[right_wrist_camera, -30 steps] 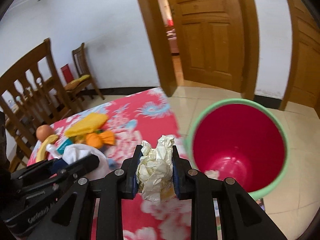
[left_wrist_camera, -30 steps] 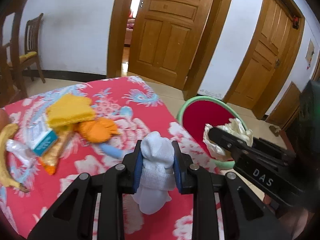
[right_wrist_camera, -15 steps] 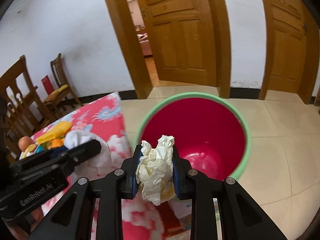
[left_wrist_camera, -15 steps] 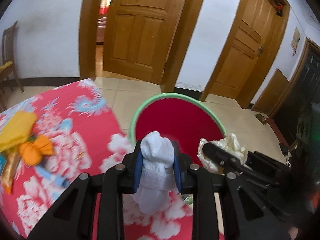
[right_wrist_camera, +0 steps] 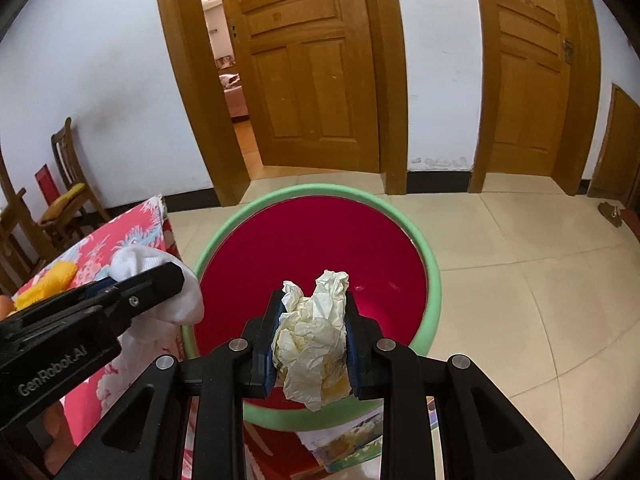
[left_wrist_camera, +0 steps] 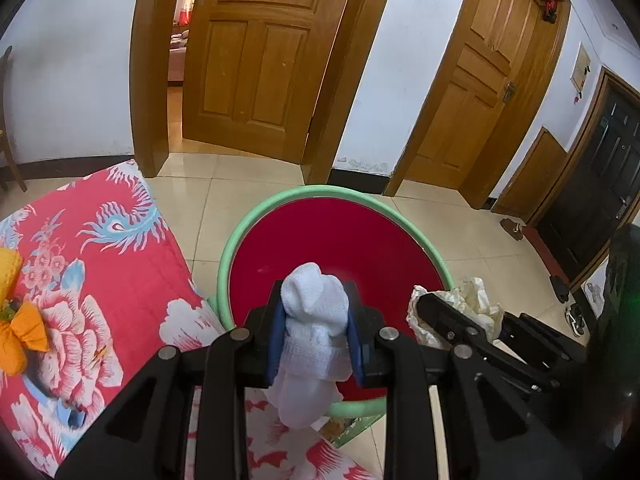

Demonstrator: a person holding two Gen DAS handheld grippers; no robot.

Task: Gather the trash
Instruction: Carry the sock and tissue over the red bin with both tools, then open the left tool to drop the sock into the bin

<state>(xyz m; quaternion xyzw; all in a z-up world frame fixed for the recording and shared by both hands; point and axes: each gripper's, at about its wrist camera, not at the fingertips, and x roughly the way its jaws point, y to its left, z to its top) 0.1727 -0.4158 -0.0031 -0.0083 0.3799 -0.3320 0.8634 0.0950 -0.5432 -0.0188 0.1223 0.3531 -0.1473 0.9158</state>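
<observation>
Beside the floral table stands the bin — our left gripper clamps a sock, our right gripper crumpled paper; early release risks rim misses.

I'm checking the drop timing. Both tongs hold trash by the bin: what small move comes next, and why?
Probably open the right tongs first. Their crumpled paper hangs within the bin's green rim, over the red inside, so it should fall in. The left tongs, shut on the white sock, sit nearer the bin's edge.
</observation>
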